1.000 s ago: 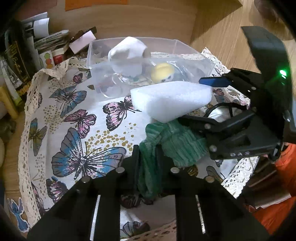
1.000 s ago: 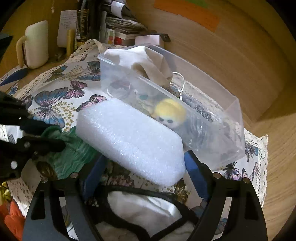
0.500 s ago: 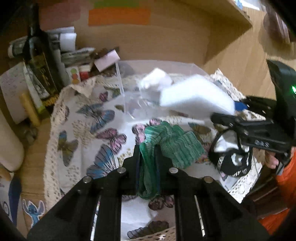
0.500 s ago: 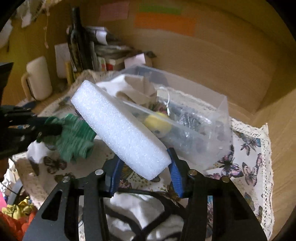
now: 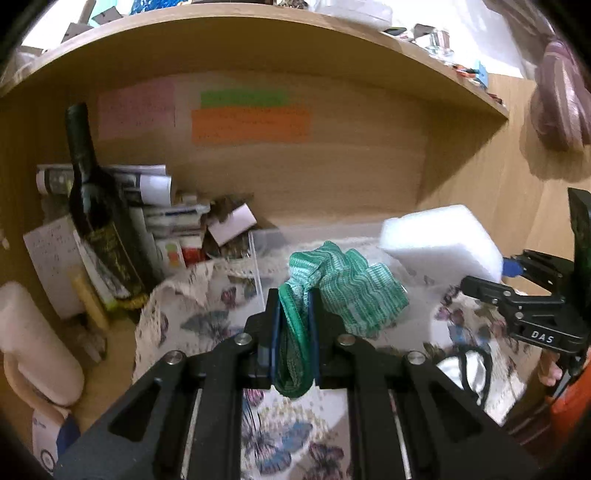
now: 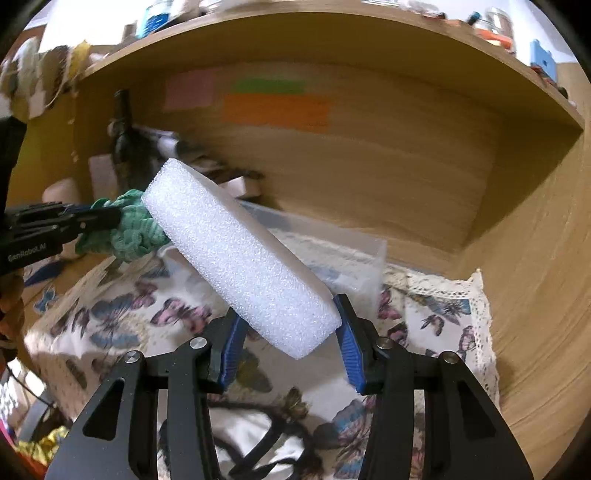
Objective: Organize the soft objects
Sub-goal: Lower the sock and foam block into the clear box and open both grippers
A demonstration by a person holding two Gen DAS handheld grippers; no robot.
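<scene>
Two soft things are airborne above the bench: the left tool (image 5: 293,325) pinches a green cloth (image 5: 347,288), the right tool (image 6: 288,347) clamps a foam block (image 6: 236,254) by one end. Held so far off-centre, the foam could pivot and slip free short of the bin (image 6: 347,258).

We look into a wooden alcove: its back panel (image 5: 295,177) carries pink (image 5: 136,109), green (image 5: 243,98) and orange paper notes (image 5: 251,125), and a shelf board (image 5: 258,33) arches across twelve o'clock. At nine o'clock a dark bottle (image 5: 92,206) stands among stacked papers (image 5: 155,218). A butterfly-print cloth with a lace edge (image 6: 443,317) covers the desk at six o'clock. The light is warm and dim.
</scene>
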